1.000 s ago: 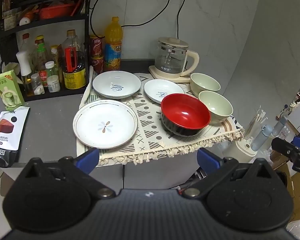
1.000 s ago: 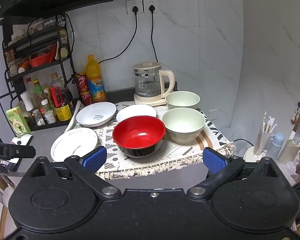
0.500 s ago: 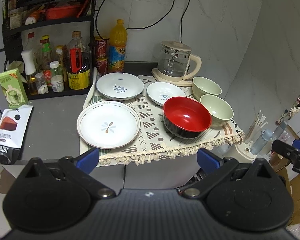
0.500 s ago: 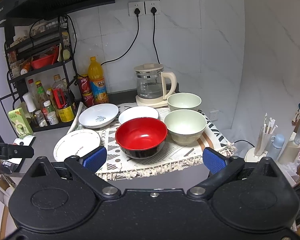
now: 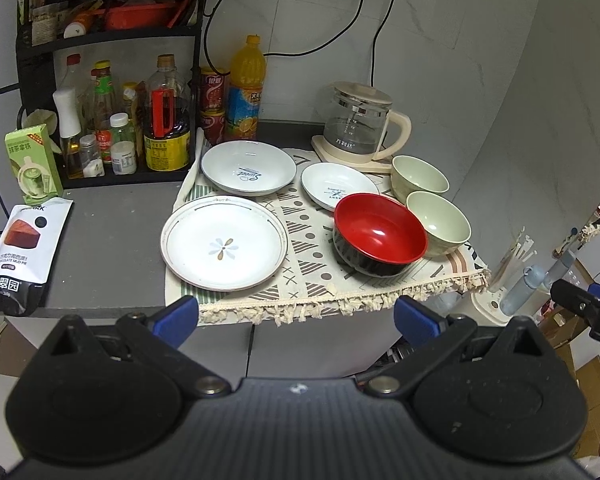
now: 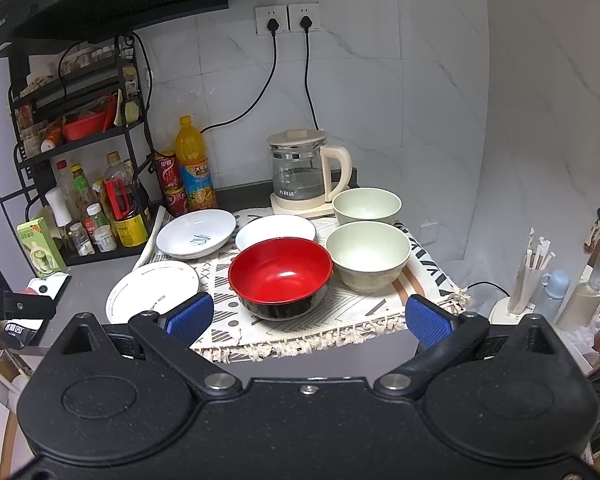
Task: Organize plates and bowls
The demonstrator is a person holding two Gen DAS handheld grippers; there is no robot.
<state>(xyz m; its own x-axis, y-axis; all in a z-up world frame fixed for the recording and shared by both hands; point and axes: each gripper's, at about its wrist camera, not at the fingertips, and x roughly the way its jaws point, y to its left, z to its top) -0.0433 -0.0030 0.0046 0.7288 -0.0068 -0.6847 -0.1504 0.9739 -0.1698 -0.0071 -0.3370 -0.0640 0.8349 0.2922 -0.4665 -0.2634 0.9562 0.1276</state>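
Observation:
On a patterned cloth [image 5: 300,248] lie a large flower plate [image 5: 224,242], a deep white plate [image 5: 248,167], a small white plate [image 5: 338,186], a red bowl [image 5: 380,233] and two pale green bowls [image 5: 438,222] [image 5: 419,175]. The right wrist view shows the flower plate [image 6: 152,294], red bowl [image 6: 280,276] and green bowls [image 6: 368,254] [image 6: 366,206]. My left gripper [image 5: 296,318] is open and empty, held off the counter's front edge. My right gripper [image 6: 308,316] is open and empty, in front of the red bowl.
A glass kettle [image 5: 360,128] stands behind the bowls. A rack of bottles [image 5: 132,128] and an orange drink bottle [image 5: 246,88] line the back left. A snack bag [image 5: 20,252] lies on the grey counter. A straw holder [image 6: 528,280] stands lower right.
Both grippers have drawn back and risen a little, so the dishes look smaller and sit higher in both views. No dish has moved.

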